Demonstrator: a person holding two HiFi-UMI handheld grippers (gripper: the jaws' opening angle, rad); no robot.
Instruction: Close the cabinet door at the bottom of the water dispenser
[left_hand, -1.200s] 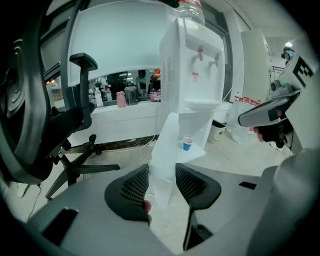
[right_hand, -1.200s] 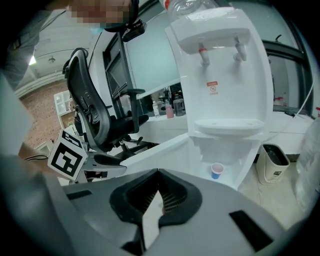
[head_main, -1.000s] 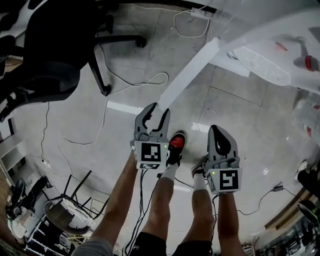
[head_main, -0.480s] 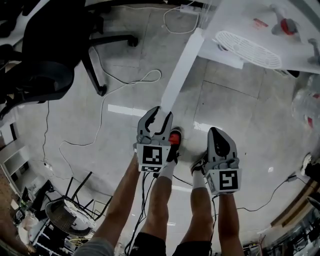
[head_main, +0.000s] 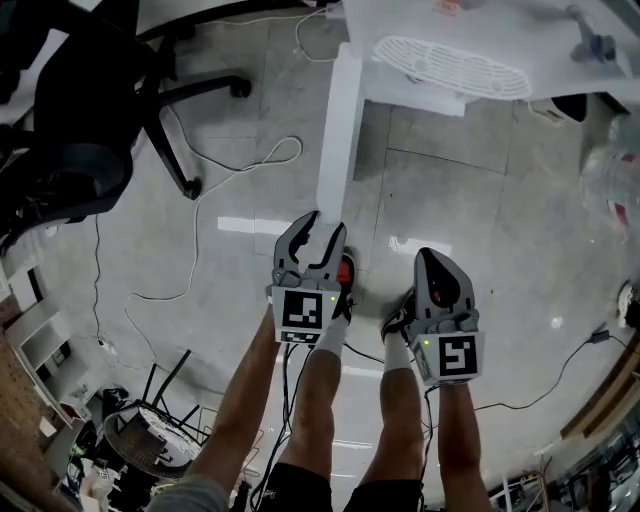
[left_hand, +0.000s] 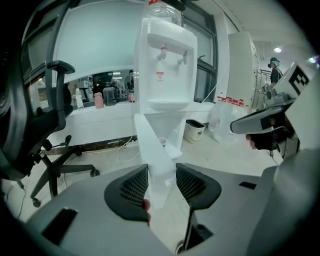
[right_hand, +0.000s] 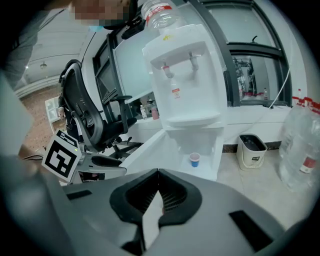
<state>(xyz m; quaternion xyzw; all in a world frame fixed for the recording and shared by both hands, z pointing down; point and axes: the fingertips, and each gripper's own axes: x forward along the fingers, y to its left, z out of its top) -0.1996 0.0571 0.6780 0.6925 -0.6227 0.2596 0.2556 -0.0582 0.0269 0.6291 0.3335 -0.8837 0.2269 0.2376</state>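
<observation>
The white water dispenser (head_main: 455, 65) (left_hand: 167, 65) (right_hand: 187, 75) stands ahead with its bottom cabinet door (head_main: 337, 130) (left_hand: 150, 145) (right_hand: 145, 150) swung open toward me. My left gripper (head_main: 318, 225) (left_hand: 161, 175) is open at the door's free edge. Its jaws have just been opening, and the edge sits between the pads with gaps on both sides. My right gripper (head_main: 432, 262) (right_hand: 159, 175) hangs to the right of the door, shut and holding nothing. A small blue-and-pink cup (right_hand: 194, 159) stands inside the open cabinet.
A black office chair (head_main: 80, 110) stands at the left, with white cables (head_main: 250, 160) across the tiled floor. A large water bottle (right_hand: 300, 145) and a small bin (right_hand: 251, 150) sit to the right of the dispenser. The person's feet (head_main: 347, 272) are under the grippers.
In the head view the dispenser and its door have come closer and shifted left, the door now lying nearly straight up the picture. The left gripper has stayed at the door's edge.
</observation>
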